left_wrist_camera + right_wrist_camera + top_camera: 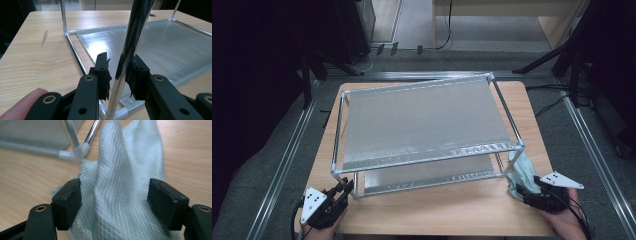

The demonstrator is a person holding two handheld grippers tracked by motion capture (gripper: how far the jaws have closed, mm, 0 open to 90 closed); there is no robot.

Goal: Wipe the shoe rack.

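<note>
We are steadying the rack point(427, 117) mid-tabletop point(452, 212): our left tongs point(346, 186) are clamping its seven o'clock post point(127, 53). Our right tongs point(518, 188), at five o'clock, are gaping around the cloth point(120, 195); we judge wiping hardly begun.

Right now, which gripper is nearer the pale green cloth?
Right. The right gripper has the cloth between its open jaws, by the rack's front right corner. The left gripper is at the front left corner, jaws around an upright post.
</note>
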